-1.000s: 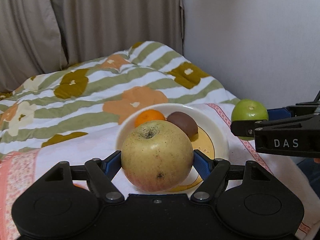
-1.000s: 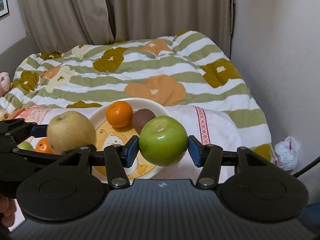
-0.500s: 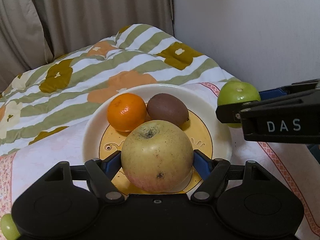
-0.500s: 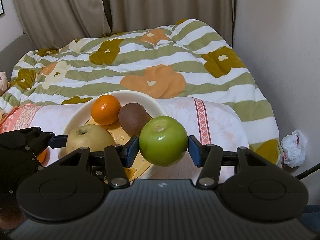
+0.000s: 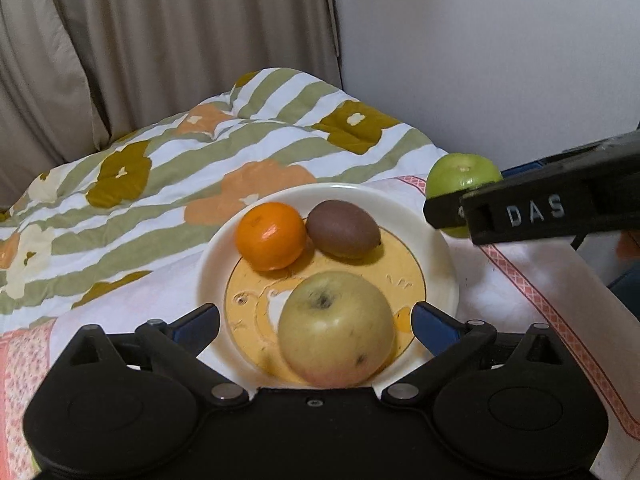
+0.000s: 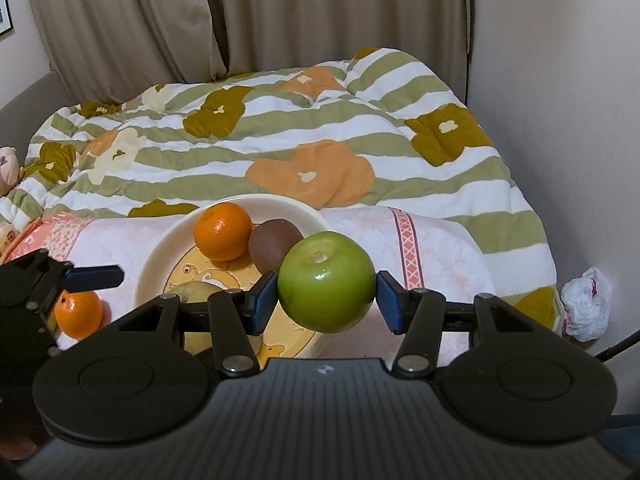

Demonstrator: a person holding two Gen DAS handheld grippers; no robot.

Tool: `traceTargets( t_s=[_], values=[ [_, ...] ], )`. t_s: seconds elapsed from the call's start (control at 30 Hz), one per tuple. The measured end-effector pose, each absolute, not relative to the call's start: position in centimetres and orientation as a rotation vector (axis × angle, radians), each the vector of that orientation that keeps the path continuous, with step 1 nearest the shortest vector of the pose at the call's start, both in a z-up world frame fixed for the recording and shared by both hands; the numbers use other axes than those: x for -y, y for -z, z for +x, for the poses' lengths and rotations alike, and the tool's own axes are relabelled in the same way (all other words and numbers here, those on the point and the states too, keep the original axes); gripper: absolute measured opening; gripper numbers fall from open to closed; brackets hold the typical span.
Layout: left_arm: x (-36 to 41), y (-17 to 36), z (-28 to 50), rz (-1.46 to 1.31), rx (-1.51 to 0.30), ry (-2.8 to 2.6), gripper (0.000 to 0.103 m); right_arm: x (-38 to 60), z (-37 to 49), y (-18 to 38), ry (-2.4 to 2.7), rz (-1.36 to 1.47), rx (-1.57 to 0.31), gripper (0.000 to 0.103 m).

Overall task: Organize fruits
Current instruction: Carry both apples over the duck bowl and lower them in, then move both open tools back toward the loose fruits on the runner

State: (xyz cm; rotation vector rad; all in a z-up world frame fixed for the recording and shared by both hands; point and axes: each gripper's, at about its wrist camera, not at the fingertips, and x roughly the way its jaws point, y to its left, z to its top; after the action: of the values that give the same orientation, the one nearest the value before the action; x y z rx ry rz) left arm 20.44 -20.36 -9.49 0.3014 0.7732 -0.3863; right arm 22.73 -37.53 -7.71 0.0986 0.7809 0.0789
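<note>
A yellow apple (image 5: pixel 336 328) rests on the white plate (image 5: pixel 212 256), in front of an orange (image 5: pixel 270 236) and a brown kiwi (image 5: pixel 344 229). My left gripper (image 5: pixel 316 322) is opening; its blue pads (image 5: pixel 196 320) stand wide on either side of the apple without touching it. My right gripper (image 6: pixel 326 296) is shut on a green apple (image 6: pixel 326 282) and holds it in the air over the plate's right rim (image 6: pixel 160 256). The left wrist view shows that green apple (image 5: pixel 460 176) at the right. A second orange (image 6: pixel 78 314) lies on the cloth left of the plate.
The plate sits on a pink patterned cloth (image 5: pixel 512 288) at the near end of a bed with a striped floral quilt (image 6: pixel 320 128). Beige curtains (image 6: pixel 280 16) hang behind. A white wall (image 6: pixel 560 120) runs along the right, with a crumpled white bag (image 6: pixel 586 304) at its foot.
My left gripper brought the yellow apple down over the plate, then its jaws spread and let it go; the apple now lies on the plate. The right gripper kept hold of the green apple.
</note>
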Motion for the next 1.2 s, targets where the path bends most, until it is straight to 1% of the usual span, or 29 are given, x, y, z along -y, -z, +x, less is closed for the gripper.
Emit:
traceTargets(
  t_s=[0.2,0.7,0.73,0.77,0.83,0.93,1.2],
  values=[
    [18.9,8.8,19.4,0.321,-0.767,0.365,0.103,36.6,23.5,7.9,-0.111,0.1,-0.805,0.068],
    [16.8,9.3,18.8,0.28,-0.804,0.287,0.103,35.8,26.1,11.6,-0.156,0.154,-0.862,0.069],
    [16.8,9.4,18.8,0.276,-0.805,0.283,0.103,35.9,26.0,11.6,-0.163,0.153,-0.85,0.07],
    [16.8,9.4,18.7,0.273,-0.805,0.279,0.103,35.9,25.8,11.5,-0.17,0.152,-0.831,0.078],
    [17.0,9.6,18.8,0.266,-0.808,0.269,0.103,35.8,25.7,11.1,-0.184,0.136,-0.807,0.087],
    [17.0,9.6,18.7,0.256,-0.812,0.254,0.103,35.6,25.4,10.7,-0.185,0.101,-0.791,0.093],
    [16.8,8.2,17.7,0.223,-0.798,0.229,0.103,36.2,24.2,9.3,-0.177,0.097,-0.776,0.094]
  ],
)
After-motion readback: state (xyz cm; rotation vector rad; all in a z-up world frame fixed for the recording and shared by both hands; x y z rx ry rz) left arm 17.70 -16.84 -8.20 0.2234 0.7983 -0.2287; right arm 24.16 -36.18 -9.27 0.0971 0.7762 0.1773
